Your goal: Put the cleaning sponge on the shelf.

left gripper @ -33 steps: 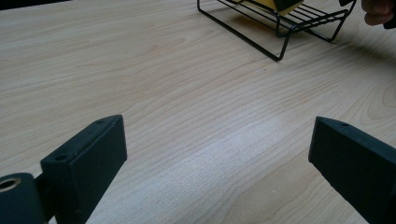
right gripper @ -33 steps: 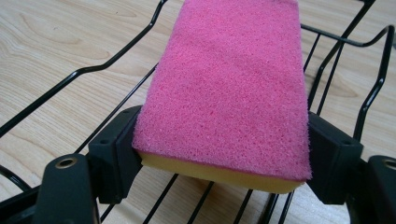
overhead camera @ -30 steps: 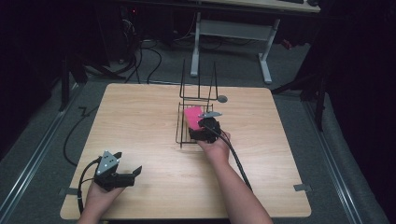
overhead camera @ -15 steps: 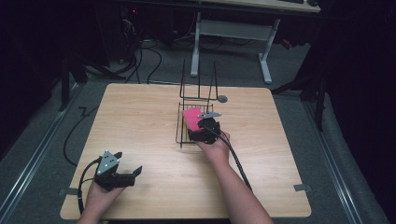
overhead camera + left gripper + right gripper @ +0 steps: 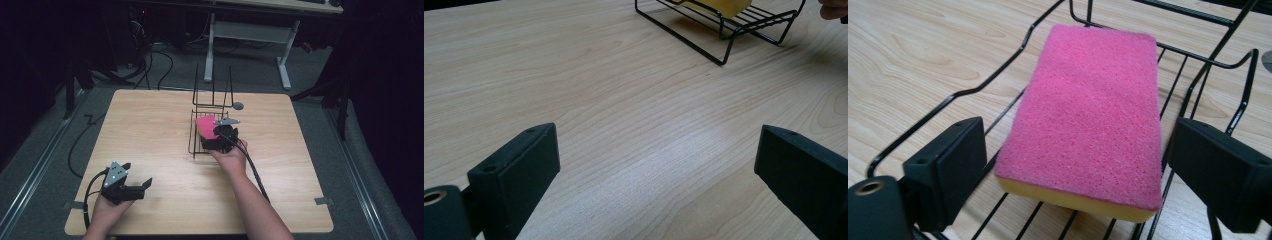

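In the black wire rack (image 5: pixel 200 142) at mid-table we see a sponge (image 5: pixel 204 126), pink face up over a yellow base, its long axis running near to far. Our right gripper (image 5: pixel 1075 165) straddles the sponge's near end, jaws spread and clear of its sides. Near left, our left gripper (image 5: pixel 656 170) hangs spread above bare table (image 5: pixel 150 125).

High view looks forward and down over the whole wooden table (image 5: pixel 150 130), left gripper view skims low across bare tabletop toward the distant wire rack (image 5: pixel 724 30), right gripper view sits close above that rack (image 5: pixel 1198 75), shared by all three.
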A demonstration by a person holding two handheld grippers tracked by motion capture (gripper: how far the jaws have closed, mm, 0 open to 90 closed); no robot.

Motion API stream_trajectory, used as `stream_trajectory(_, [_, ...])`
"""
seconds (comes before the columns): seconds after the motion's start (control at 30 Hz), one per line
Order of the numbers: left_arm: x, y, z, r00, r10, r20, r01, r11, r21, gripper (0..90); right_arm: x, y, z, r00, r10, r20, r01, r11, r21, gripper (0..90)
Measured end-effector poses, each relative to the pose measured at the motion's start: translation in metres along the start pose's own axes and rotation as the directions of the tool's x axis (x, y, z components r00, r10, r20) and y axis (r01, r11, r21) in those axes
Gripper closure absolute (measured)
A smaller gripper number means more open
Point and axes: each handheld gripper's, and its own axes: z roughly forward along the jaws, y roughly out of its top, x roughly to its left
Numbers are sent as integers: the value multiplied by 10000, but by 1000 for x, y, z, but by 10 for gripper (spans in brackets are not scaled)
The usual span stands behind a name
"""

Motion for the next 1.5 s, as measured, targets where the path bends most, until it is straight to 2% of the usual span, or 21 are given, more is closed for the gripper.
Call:
stream_trajectory(0.23, [0, 0, 1, 10000, 7, 16, -7, 10000, 7, 47, 6, -1, -7, 9998, -132, -155, 129, 9997, -188, 0])
stream_trajectory(0.4, [-1, 0, 0, 10000, 2, 34, -2, 10000, 0, 47, 10, -1, -14, 9992, -274, -278, 265, 9991, -341, 0])
stream_trajectory(0.6, [-1, 0, 1, 10000, 58, 39, -58, 10000, 14, 47, 14, -5, -30, 9988, -353, -331, 333, 9976, -603, 0])
stream_trajectory(0.83, [-1, 0, 1, 10000, 70, 45, -70, 9999, 92, 47, 7, -20, -41, 9988, -308, -382, 293, 9988, -397, 0])
stream_trajectory(1.23, [-3, 0, 2, 10000, 61, 30, -61, 9999, 91, 47, -6, -45, -65, 9986, -361, -374, 347, 9987, -370, 0])
stream_trajectory(1.33, [-4, 0, 2, 10000, 80, 38, -80, 9999, 110, 47, -11, -56, -77, 9987, -316, -398, 290, 9975, -640, 0])
stream_trajectory(1.5, [-7, 0, 3, 9998, 157, 83, -158, 9997, 164, 47, -18, -72, -91, 9987, -334, -389, 306, 9971, -703, 0])
